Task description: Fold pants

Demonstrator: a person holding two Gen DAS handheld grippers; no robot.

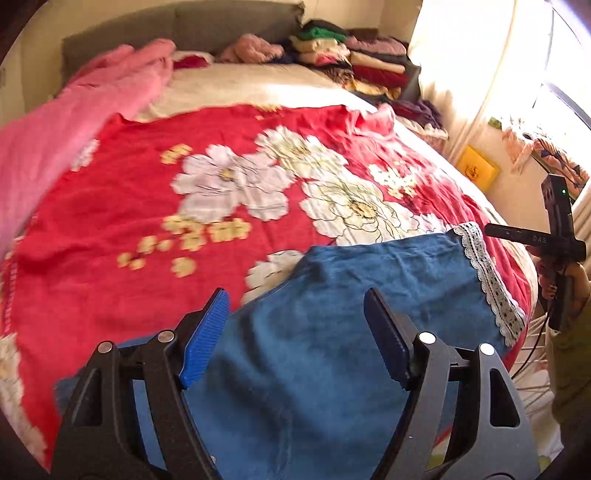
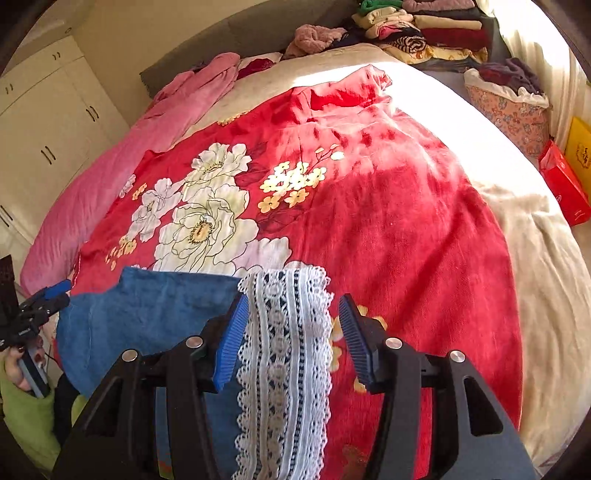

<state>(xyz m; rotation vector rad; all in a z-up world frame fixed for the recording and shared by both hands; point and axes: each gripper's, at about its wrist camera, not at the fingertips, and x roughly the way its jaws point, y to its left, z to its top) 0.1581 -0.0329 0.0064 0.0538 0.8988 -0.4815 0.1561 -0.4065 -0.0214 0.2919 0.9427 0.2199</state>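
— What are the pants [image 1: 332,332] made of?
— Matt blue cloth, soft and faintly napped, edged with openwork white lace trim [image 2: 284,354].
— And the blanket [image 1: 147,229]?
— Red flower-printed fabric, plush-looking, with a slight sheen in the sun.
— The left gripper [image 1: 295,339]?
— Matt black plastic with shiny metal pins; its pads [image 1: 205,338] are ribbed blue plastic.

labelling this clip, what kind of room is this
Most likely a home bedroom: a bed under a red floral blanket, stacked folded clothes by the headboard, white wardrobe doors alongside.
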